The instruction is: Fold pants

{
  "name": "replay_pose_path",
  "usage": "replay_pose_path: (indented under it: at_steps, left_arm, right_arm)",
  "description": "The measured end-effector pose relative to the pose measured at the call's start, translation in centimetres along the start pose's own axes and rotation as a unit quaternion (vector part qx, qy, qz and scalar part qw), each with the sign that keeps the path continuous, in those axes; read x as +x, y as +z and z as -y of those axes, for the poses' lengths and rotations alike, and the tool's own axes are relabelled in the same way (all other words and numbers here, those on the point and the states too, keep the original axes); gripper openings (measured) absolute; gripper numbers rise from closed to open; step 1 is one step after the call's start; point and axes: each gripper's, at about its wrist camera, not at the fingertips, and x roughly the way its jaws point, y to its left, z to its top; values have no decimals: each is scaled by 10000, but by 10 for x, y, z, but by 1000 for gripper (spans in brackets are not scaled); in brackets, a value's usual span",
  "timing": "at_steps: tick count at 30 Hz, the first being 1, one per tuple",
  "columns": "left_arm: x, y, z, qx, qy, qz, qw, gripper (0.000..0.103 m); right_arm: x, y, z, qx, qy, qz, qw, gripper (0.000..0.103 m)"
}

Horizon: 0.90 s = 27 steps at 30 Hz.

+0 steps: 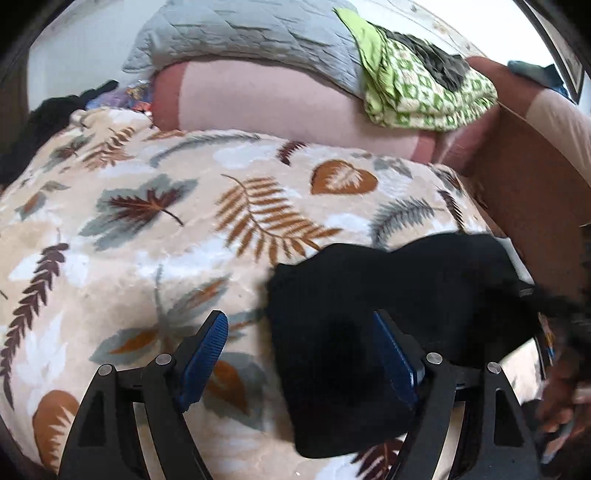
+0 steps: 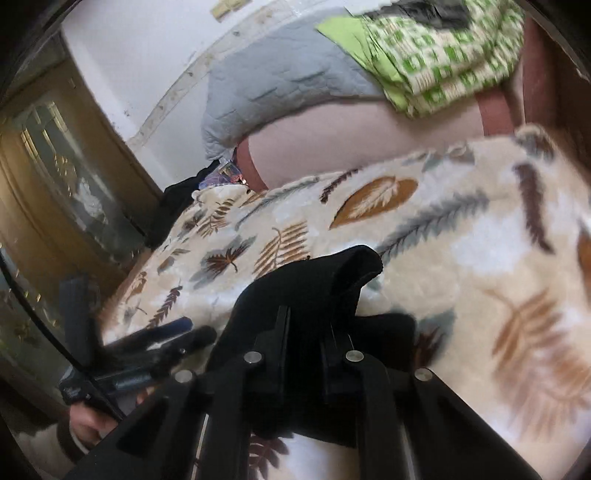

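The black pants (image 1: 362,302) lie bunched on the leaf-print blanket (image 1: 155,221) at the lower right of the left wrist view. My left gripper (image 1: 301,328) is open, its blue-padded fingers (image 1: 207,350) spread wide; the right finger touches the pants' edge, the left is over bare blanket. In the right wrist view my right gripper (image 2: 304,321) is shut on the black pants (image 2: 325,280), which drape over its fingers and lift off the blanket (image 2: 461,240). The left gripper shows blurred at the lower left of that view (image 2: 166,339).
A pink pillow (image 1: 280,99) with a grey quilt (image 1: 243,33) and green patterned cloth (image 1: 424,88) lies at the bed's far end. A cardboard box (image 1: 532,177) stands at the right. Dark clothes (image 1: 48,114) lie at the far left. A wooden cabinet (image 2: 48,177) stands beside the bed.
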Motion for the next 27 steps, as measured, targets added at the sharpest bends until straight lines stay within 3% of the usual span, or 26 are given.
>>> replay_pose_path:
  at_steps: [4, 7, 8, 10, 14, 19, 22, 24, 27]
  left_arm:
    - [11, -3, 8, 97, 109, -62, 9999, 79]
    - [21, 2, 17, 195, 148, -54, 9997, 79]
    - [23, 3, 21, 243, 180, -61, 9995, 79]
    - [26, 7, 29, 365, 234, -43, 9991, 79]
    - [34, 12, 42, 544, 288, 2, 9981, 79]
    - [54, 10, 52, 677, 418, -179, 9967, 79]
    - [64, 7, 51, 598, 462, -252, 9968, 81]
    - [69, 5, 48, 483, 365, -287, 9978, 91]
    - [73, 4, 44, 396, 371, -292, 9981, 92]
  right_arm:
    - [22, -21, 38, 363, -710, -554, 9953, 13]
    - [15, -29, 56, 767, -847, -224, 9932, 31]
    - [9, -27, 57, 822, -885, -99, 9926, 31]
    - [-7, -22, 55, 758, -889, 38, 9931, 31]
    - [-24, -26, 29, 246, -575, -82, 9980, 34]
    - [-9, -41, -7, -316, -358, -286, 9984, 32]
    - [16, -59, -6, -688, -754, -747, 9920, 27]
    - [19, -68, 7, -479, -722, -829, 9928, 28]
    - [3, -62, 16, -66, -465, -711, 9964, 32]
